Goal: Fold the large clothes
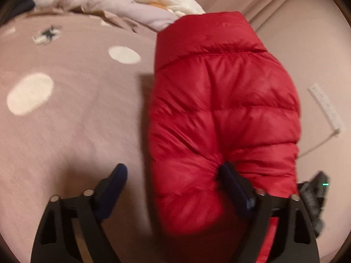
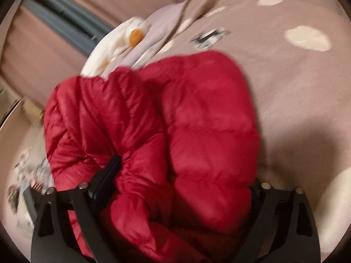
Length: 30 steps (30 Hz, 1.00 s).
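A red quilted puffer jacket [image 1: 221, 114] lies folded into a long bundle on the pink bed sheet [image 1: 72, 131]. My left gripper [image 1: 173, 175] is open. Its right finger [image 1: 232, 182] presses into the jacket's near end and its left finger [image 1: 114, 177] stands over bare sheet. In the right wrist view the jacket [image 2: 197, 131] fills the middle. My right gripper [image 2: 182, 175] stands wide around the jacket's near bulge. Its left finger [image 2: 109, 171] is dug into a fold and its right finger is hidden by the padding.
A pile of white, lilac and orange bedding [image 1: 136, 2] lies at the jacket's far end, also in the right wrist view [image 2: 131, 41]. The sheet has white spots [image 1: 29, 93]. A white strip with a cord [image 1: 326, 107] lies right of the jacket.
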Motion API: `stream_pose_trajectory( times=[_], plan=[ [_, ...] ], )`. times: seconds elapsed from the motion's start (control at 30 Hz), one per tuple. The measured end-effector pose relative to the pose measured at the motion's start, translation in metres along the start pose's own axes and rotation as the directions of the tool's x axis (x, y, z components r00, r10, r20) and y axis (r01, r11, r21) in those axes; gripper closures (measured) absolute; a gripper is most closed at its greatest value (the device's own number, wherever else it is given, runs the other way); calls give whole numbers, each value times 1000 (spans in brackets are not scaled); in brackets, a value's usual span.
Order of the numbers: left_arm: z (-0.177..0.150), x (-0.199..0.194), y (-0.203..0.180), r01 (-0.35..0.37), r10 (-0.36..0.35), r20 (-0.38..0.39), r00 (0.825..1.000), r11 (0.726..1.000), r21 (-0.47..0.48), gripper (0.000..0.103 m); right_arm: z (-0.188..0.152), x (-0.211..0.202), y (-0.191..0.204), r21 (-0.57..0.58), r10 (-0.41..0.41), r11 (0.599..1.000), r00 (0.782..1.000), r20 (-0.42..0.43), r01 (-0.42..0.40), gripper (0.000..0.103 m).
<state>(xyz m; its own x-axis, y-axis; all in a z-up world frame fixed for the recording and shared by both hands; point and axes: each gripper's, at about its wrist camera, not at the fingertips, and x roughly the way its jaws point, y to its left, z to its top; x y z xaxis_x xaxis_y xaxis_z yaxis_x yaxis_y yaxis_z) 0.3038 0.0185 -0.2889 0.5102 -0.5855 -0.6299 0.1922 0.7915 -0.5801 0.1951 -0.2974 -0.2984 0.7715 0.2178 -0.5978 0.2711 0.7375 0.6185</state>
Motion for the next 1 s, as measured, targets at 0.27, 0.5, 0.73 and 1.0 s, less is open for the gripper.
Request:
stream_pose_trajectory(
  times=[0.27, 0.5, 0.73, 1.0],
  plan=[
    [-26, -24, -29, 43, -38, -46, 998, 993, 110, 38, -19, 0, 10, 42, 177, 984, 977, -123, -173, 20],
    [-52, -37, -65, 117, -100, -90, 991, 968, 221, 38, -35, -10, 21, 46, 243, 970, 952, -184, -238, 21],
    [-44, -15, -56, 27, -17, -71, 997, 990, 140, 5, -24, -3, 5, 130, 281, 956, 950, -136, -264, 16],
    [-39, 43, -34, 380, -389, -224, 894, 921, -86, 5, -28, 0, 11, 91, 230, 971, 965, -127, -220, 7]
  ],
)
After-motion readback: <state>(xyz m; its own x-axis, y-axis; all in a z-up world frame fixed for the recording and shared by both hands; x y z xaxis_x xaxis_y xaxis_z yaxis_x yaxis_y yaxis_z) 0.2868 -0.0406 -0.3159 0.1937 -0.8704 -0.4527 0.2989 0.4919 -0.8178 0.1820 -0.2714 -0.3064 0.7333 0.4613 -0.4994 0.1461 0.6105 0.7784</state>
